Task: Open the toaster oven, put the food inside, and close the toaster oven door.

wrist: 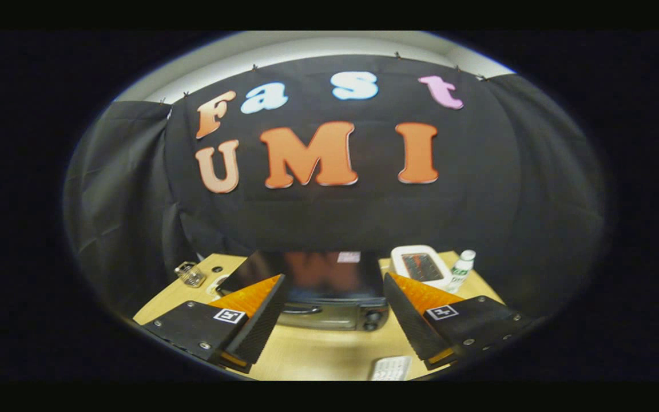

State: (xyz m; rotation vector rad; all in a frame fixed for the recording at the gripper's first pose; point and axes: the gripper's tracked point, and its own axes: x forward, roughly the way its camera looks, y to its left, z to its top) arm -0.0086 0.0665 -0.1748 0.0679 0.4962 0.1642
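White tray [421, 264] holds food beyond gripper's [335, 297] parted fingers.

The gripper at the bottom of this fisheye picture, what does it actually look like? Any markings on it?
The gripper has two wedge-shaped fingers that taper to narrow tips. Their facing inner surfaces are finely ribbed, and the top faces near the tips have a textured pattern. Each finger sits on a flat, angular plate fastened with small round screws, and each plate carries a small square black-and-white marker tag.
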